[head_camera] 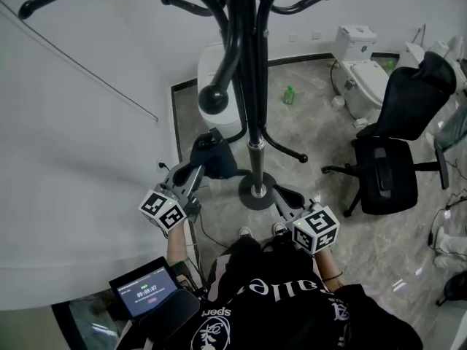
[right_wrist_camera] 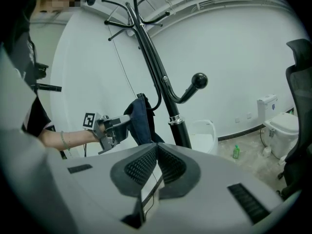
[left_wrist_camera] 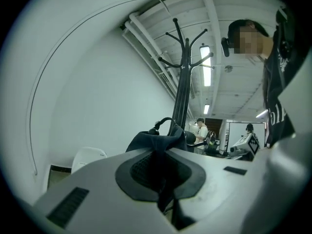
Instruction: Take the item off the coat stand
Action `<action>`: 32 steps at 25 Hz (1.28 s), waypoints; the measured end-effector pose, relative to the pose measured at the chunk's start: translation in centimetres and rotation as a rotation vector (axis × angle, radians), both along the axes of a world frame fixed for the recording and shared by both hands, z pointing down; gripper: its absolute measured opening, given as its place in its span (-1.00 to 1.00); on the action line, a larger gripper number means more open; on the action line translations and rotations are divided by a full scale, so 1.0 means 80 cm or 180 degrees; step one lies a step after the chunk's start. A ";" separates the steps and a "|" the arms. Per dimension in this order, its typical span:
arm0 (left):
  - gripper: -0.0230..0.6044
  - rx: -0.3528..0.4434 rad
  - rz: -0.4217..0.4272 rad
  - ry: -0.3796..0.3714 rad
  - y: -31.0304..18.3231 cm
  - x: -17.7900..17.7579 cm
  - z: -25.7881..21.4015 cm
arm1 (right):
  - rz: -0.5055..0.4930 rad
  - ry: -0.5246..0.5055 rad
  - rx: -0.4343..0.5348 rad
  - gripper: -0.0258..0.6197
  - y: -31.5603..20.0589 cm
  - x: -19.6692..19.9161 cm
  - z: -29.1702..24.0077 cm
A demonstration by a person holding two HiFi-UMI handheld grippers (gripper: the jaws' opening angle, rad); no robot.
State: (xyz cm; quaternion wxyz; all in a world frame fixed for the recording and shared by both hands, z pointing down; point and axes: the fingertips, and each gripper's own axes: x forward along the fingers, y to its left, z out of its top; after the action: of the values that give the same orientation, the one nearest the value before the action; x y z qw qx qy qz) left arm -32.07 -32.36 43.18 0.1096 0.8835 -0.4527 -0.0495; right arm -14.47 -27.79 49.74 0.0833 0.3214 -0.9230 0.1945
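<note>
A white wall [head_camera: 80, 159] fills nine o'clock, grey marbled floor [head_camera: 314, 122] spreads toward three, where a black office chair [head_camera: 398, 144] stands below a white toilet [head_camera: 365, 71] at one.

Open-plan office serving as a test lab: a coat stand [head_camera: 248, 86], a toilet [head_camera: 368, 75] and an office chair [head_camera: 412, 100] share a bare stone-look floor [head_camera: 314, 122] by a white wall [head_camera: 87, 159], while a person [left_wrist_camera: 201, 128] works at the back under a strip light [left_wrist_camera: 206, 65].

The coat stand [head_camera: 250, 108] with its low curved hooks [head_camera: 286, 149] blocks the middle (the wall [head_camera: 80, 159] closes the left); bare floor [head_camera: 314, 126] lies open before the office chair [head_camera: 398, 152]
</note>
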 end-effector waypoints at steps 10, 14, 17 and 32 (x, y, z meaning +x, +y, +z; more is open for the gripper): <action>-0.89 -0.0021 -0.0719 0.0102 0.032 -0.046 0.018 | -0.0344 -0.0039 0.0013 -0.87 -0.016 0.006 -0.001; -0.89 -0.0073 -0.1031 0.0105 0.057 -0.057 0.027 | -0.0505 -0.0050 0.0006 -0.86 -0.020 0.009 0.000; -0.89 -0.0141 -0.1225 0.0087 0.079 -0.052 0.037 | -0.0687 -0.0046 -0.0002 -0.86 -0.019 0.010 0.003; -0.89 -0.0375 -0.2082 0.0344 0.188 0.030 0.069 | -0.1499 -0.0059 -0.0154 -0.86 0.034 0.014 0.031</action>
State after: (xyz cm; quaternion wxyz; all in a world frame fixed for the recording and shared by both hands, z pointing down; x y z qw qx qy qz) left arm -29.64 -17.30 48.71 0.1626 0.6797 -0.7078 -0.1026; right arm -13.35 -25.10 52.22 0.1256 0.0933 -0.9683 0.1947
